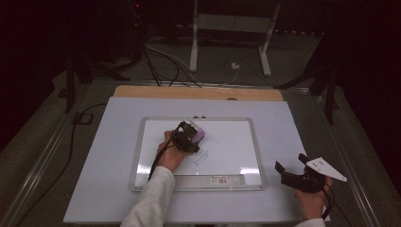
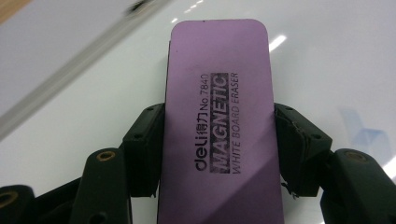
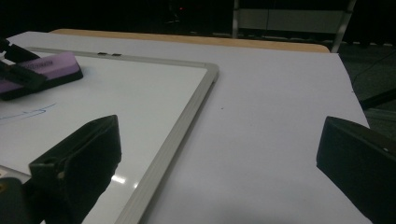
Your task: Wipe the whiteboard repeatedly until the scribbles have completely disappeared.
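We have the purple eraser (image 2: 219, 126) flat on the whiteboard (image 1: 236, 142), a little above its centre, with the blue scribble (image 1: 202, 158) just off toward five o'clock. Our left gripper (image 2: 218, 140) clamps the eraser by its long sides. To wipe well, we should keep the felt flat, press evenly, and sweep toward five o'clock until the whole mark is covered. Our right gripper (image 1: 289, 166) waits at three o'clock off the board, jaws spread wide and empty.

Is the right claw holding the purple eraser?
No, the right claw stands open over the table's white sheet, while the purple eraser sits clamped in the left claw.
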Available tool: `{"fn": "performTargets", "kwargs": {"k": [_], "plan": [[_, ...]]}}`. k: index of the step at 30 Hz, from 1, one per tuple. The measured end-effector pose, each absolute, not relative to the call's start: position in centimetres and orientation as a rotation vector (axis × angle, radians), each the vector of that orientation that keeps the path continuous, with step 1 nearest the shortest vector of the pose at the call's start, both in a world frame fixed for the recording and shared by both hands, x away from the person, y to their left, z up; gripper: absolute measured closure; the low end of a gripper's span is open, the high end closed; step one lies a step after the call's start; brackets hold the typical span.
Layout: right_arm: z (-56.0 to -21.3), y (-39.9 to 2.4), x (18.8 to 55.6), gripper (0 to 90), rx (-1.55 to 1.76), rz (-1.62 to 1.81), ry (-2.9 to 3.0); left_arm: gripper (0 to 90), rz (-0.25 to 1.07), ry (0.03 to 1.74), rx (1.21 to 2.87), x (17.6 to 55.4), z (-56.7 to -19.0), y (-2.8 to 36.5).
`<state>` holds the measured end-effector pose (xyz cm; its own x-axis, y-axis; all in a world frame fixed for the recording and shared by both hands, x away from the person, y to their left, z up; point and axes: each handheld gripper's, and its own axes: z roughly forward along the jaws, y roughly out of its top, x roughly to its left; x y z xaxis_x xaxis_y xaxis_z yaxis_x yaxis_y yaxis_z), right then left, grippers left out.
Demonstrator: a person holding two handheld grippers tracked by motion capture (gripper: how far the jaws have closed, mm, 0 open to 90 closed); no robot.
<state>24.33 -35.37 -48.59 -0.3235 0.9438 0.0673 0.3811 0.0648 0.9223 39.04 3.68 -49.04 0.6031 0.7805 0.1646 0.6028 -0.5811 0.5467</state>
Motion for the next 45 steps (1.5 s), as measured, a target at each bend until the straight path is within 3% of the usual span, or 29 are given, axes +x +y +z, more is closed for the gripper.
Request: {"fn": "performTargets", "kwargs": {"k": [4, 12, 16, 23, 27, 34, 39, 45], "plan": [[-48.6, -35.3, 24.4, 0.3, 1.321, 1.241, 1.768, 41.6, 0.531, 1.091, 2.394, 38.9, -49.0, 3.5], [-48.6, -35.2, 24.4, 0.3, 1.319, 1.241, 1.771, 41.6, 0.45, 0.847, 2.464, 35.5, -48.9, 0.6], [-48.6, -35.2, 24.3, 0.3, 1.316, 1.241, 1.77, 41.6, 0.426, 0.857, 2.452, 35.6, -49.0, 0.9], [-48.6, -35.4, 24.3, 0.3, 1.322, 1.24, 1.764, 41.5, 0.571, 0.971, 2.459, 36.8, -49.0, 2.7], [-48.6, -35.3, 24.3, 0.3, 1.321, 1.239, 1.768, 41.5, 0.562, 0.991, 2.453, 36.5, -48.9, 2.7], [-48.6, -35.1, 24.4, 0.3, 1.316, 1.237, 1.774, 41.4, 0.463, 0.868, 2.448, 33.4, -49.0, 1.0], [-48.6, -35.1, 24.3, 0.3, 1.314, 1.237, 1.773, 41.5, 0.425, 0.868, 2.44, 33.5, -49.1, 1.0], [-48.6, -35.3, 24.3, 0.3, 1.317, 1.238, 1.768, 41.5, 0.555, 0.994, 2.434, 35.3, -49.0, 2.1]]}}
